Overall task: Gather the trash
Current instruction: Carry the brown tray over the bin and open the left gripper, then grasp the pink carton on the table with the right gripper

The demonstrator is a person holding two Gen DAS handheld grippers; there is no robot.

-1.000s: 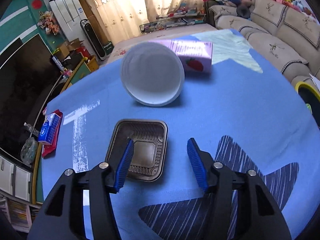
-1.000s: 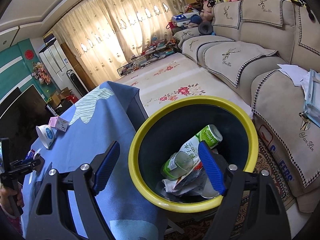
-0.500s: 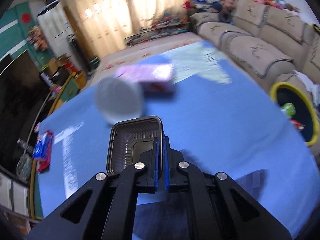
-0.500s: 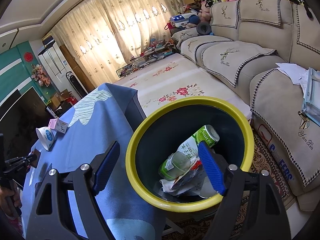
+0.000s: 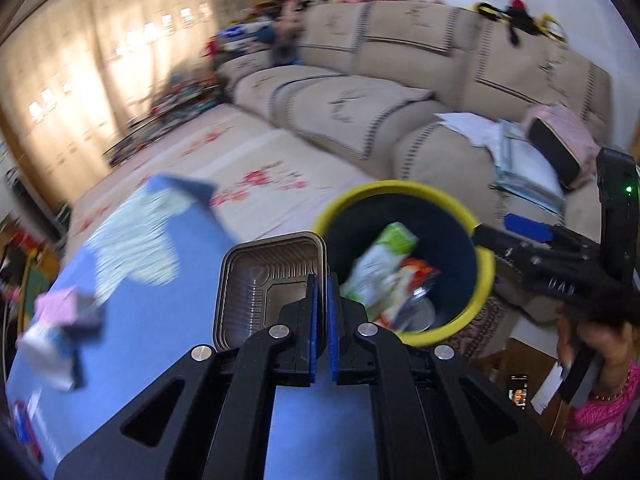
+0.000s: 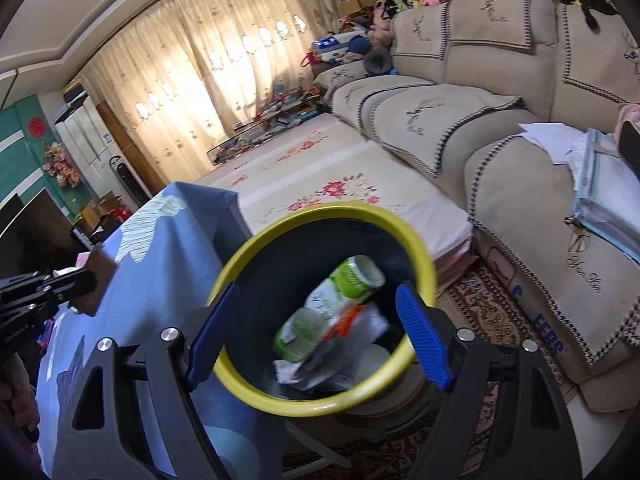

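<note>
Landmark: we take the yellow-rimmed bin (image 6: 320,308) as our reference; it stands on the floor just off the table's corner.
Left gripper: we see the left gripper (image 5: 320,300) clamped tight on the near rim of a dark plastic tray (image 5: 264,280), its blue pads pressed together on the thin edge.
Tray: we find it lifted off the cloth and held just beside the bin's rim, on the table side, its ribbed inside facing the left wrist camera; in the right wrist view it shows as a brown slab (image 6: 96,284) at the tip of the black claw.
Right gripper: we see the right gripper (image 6: 316,340) spread wide with nothing in it, one blue pad on either side of the bin's mouth as the camera looks down.
Bin contents: we make out a green-and-white bottle (image 6: 340,292) lying on crumpled wrappers inside.
Surface: we note a blue tablecloth (image 6: 160,264) with a pale leaf pattern, its corner hanging beside the bin; a pink carton (image 5: 68,308) and a white cup (image 5: 48,352), both blurred, lie well away from the bin.
Room: behind the bin we see a floral rug (image 6: 320,172), a beige sofa (image 6: 460,120) topped with soft toys, papers on its seat, and long cream curtains (image 6: 192,80).
Person: a hand (image 5: 600,340) and pink sleeve show beside the bin in the left wrist view.
</note>
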